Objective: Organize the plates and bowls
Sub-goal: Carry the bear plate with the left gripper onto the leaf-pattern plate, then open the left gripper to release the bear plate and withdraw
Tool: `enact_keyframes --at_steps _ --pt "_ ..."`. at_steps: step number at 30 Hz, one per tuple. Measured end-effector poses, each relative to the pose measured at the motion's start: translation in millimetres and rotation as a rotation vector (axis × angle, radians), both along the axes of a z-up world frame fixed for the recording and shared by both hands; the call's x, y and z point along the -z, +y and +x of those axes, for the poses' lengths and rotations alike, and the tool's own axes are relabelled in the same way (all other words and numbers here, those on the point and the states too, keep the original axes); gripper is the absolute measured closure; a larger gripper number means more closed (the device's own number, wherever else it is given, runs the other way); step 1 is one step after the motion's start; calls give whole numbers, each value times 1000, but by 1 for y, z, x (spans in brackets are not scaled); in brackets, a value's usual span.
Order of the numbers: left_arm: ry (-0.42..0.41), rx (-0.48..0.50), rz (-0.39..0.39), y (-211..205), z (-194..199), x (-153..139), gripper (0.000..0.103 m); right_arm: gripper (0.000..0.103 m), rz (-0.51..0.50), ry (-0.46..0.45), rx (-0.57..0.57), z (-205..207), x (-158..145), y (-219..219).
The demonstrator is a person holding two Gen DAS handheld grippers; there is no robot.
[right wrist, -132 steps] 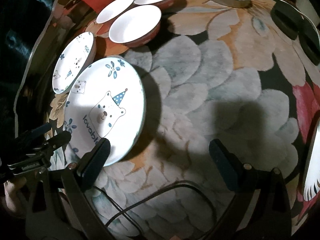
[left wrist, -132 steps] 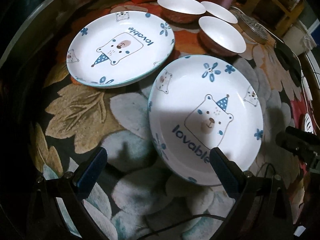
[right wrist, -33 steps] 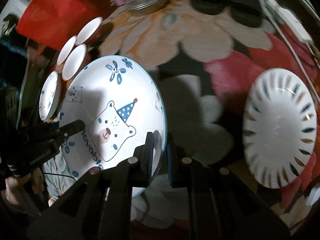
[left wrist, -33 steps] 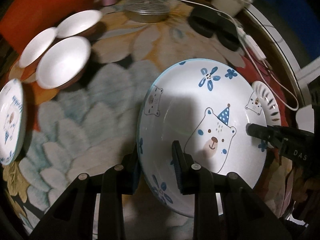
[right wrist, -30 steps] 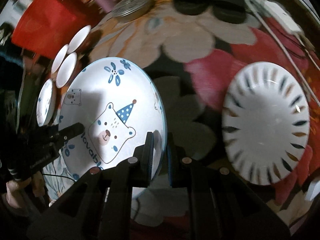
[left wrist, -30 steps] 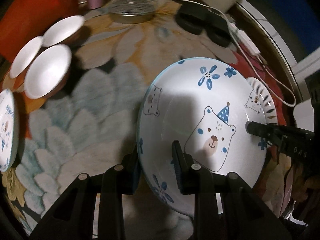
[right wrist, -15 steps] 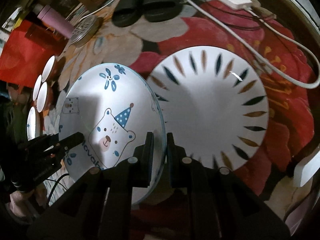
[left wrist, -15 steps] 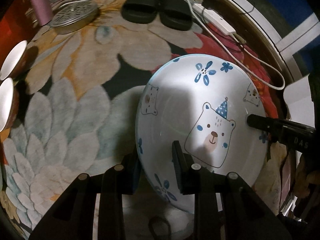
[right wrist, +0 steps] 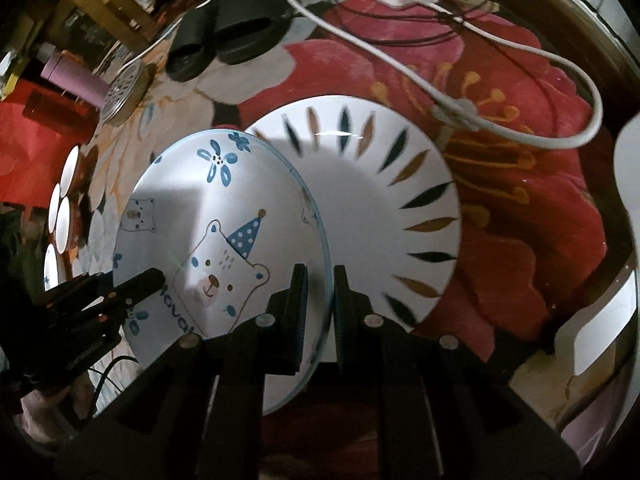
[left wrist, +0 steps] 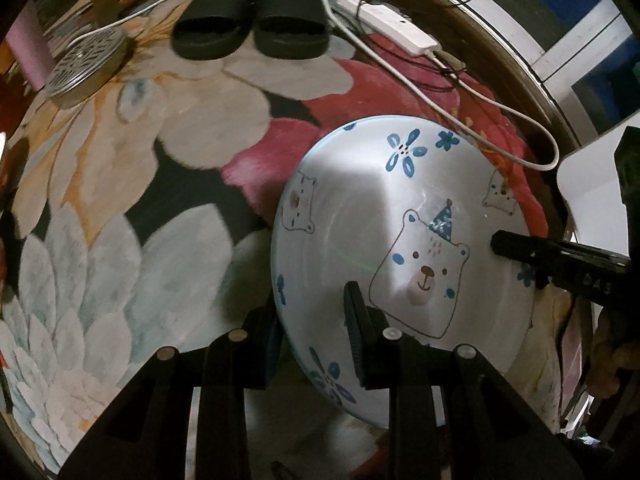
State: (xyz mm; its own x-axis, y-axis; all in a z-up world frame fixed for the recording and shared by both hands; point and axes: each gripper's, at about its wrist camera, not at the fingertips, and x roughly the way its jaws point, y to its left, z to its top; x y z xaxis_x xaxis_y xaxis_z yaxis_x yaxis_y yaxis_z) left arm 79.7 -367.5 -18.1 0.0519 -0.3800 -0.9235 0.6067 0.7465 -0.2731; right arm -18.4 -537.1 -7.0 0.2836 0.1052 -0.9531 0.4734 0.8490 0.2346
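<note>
Both claws, left gripper [left wrist: 314,344] and right gripper [right wrist: 319,312], pinch opposite rims of your white bear-print ceramic plate [right wrist: 224,240]; uneven lowering could chip the white leaf-pattern plate [right wrist: 372,208] underneath.

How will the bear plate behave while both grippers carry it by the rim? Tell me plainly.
The bear plate looks like glazed ceramic: probably stiff, and breakable if dropped. Its glossy surface could slip, since the left gripper and right gripper pinch only thin rim edges. Held on opposite sides, it seems unlikely to tip, though it hangs partly over the leaf-pattern plate.
</note>
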Motion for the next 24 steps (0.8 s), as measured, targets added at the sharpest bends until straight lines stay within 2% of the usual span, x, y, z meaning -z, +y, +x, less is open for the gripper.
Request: enact_keyframes --at_steps 10,15,24 --pt "-1 50 22 -42 -4 10 74 90 10 23 70 -15 13 -35" --pt "-74 88 77 -59 -8 11 74 91 25 29 95 -18 21 -50" --pt "-120 101 113 -69 -5 14 74 91 3 33 87 -5 30 -57"
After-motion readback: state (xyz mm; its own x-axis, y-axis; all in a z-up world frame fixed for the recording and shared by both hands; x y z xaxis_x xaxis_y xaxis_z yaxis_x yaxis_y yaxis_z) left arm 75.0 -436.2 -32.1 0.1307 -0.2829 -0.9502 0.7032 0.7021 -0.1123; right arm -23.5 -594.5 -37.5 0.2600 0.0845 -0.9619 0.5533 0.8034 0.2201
